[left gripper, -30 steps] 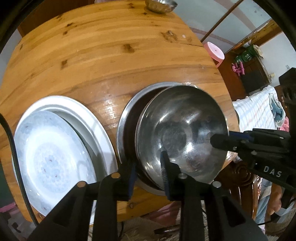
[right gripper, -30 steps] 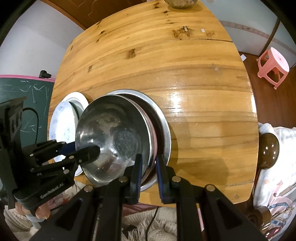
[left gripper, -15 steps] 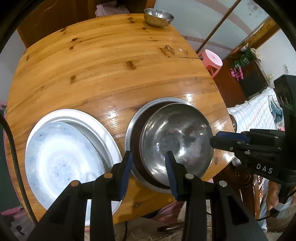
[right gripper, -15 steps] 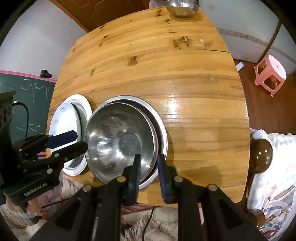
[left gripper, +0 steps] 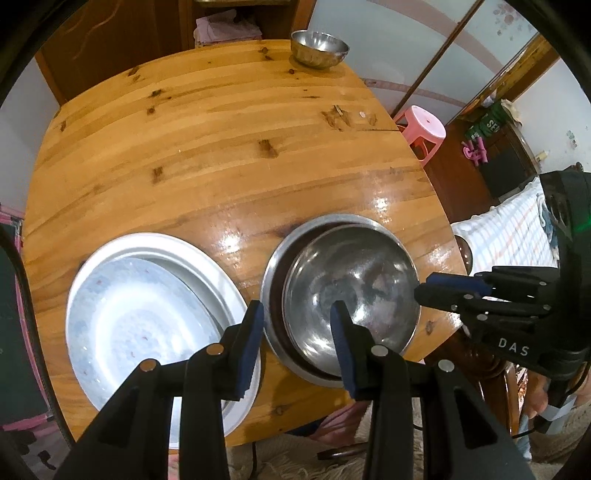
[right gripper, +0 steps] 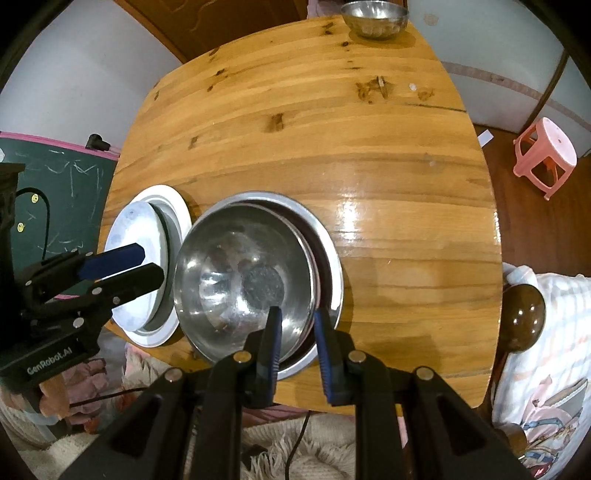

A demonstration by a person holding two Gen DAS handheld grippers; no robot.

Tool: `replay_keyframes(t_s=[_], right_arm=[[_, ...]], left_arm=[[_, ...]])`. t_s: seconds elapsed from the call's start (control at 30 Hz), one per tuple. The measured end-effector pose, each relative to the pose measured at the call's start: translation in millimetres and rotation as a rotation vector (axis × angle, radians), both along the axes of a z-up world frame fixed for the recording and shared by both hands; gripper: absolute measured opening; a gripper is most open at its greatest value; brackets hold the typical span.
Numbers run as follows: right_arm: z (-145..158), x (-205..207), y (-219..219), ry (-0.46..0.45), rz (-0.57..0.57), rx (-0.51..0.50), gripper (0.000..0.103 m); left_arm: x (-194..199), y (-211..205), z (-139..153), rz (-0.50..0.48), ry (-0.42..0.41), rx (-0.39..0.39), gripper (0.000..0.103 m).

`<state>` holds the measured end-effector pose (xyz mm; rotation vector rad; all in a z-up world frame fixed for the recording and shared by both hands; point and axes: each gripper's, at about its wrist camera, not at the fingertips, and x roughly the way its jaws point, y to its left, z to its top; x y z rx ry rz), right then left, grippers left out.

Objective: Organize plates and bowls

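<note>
A large steel bowl [left gripper: 351, 291] [right gripper: 243, 277] sits tilted inside a wider steel basin [left gripper: 280, 251] [right gripper: 328, 251] near the table's front edge. To its left lie stacked white plates [left gripper: 140, 317] [right gripper: 144, 258]. A small steel bowl [left gripper: 319, 50] [right gripper: 375, 18] stands at the far edge. My left gripper [left gripper: 297, 332] [right gripper: 122, 264] is open and empty, raised above the basin's near rim. My right gripper [right gripper: 297, 336] [left gripper: 447, 288] is open and empty, above the bowl's near right rim.
The round wooden table [left gripper: 221, 147] [right gripper: 388, 184] fills both views. A pink stool [left gripper: 423, 131] [right gripper: 546, 158] stands on the floor to the right. A dark chair knob [right gripper: 524, 317] sits by the table's right edge. A green chalkboard [right gripper: 55, 192] is at the left.
Both grippers have drawn back and up from the steel bowl. The left jaws have opened wider off its rim. The bowl has settled lower in the basin.
</note>
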<state>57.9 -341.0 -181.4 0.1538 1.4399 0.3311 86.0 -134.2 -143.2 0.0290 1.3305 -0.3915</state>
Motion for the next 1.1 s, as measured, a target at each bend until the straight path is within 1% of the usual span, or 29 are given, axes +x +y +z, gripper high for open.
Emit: replay_keyframes(t_s=[0.03,0.1,0.13,0.17,0.23,0.43,0.53,0.67,0.77,0.9,1.0,1.1], right_arm=[[2.2,0.6,-0.9,-0.003,-0.002,0.000,0.019],[8.6,4.1,-5.2,-0.010,-0.010,0.001,0.019],[11.6,6.2,-6.9,-0.012,-0.014,0.004,0.019],[16.6,8.7,-9.4,-0.018,-0.020,0.010,0.019],[29.7,13.9,-14.7,-0.042,-0.030,0.025,0.019],[80.2,39.7,-34.0,-0.136,-0.059,0.048,0.019],[102.0,55.5,-43.3,-0.180,-0.074,0.034,0.019],[132.2,85.9,-61.6,-0.236,-0.104,0.013,0.019],[152.2,112.6,-77.5,-0.269,-0.145,0.011,0.019],[171.4,144.8,-90.8,-0.286,-0.177,0.036,0.019],[180.6,167.1,-96.2,-0.293,-0.194,0.055,0.020],[184.4,192.6,-101.8,-0.305,-0.211,0.058,0.020]], left_arm=[[2.4,-0.1,4.6,-0.001,-0.005,-0.001,0.037],[7.7,-0.1,15.3,-0.003,-0.019,-0.005,0.043],[11.3,-0.3,22.8,-0.002,-0.033,-0.007,0.049],[15.6,-0.9,30.8,0.000,-0.051,-0.004,0.051],[22.9,-2.3,43.9,0.000,-0.075,0.005,0.051],[53.8,-8.3,98.3,-0.002,-0.163,-0.020,0.053],[70.4,-14.8,124.1,-0.009,-0.215,-0.015,0.058],[95.9,-28.3,155.5,-0.030,-0.298,-0.001,0.061],[120.4,-39.6,168.9,-0.036,-0.328,-0.004,0.061],[156.5,-53.3,181.4,-0.041,-0.348,-0.015,0.061],[191.2,-64.0,185.6,-0.035,-0.361,-0.020,0.061],[222.2,-74.3,183.3,-0.030,-0.359,-0.029,0.061]])
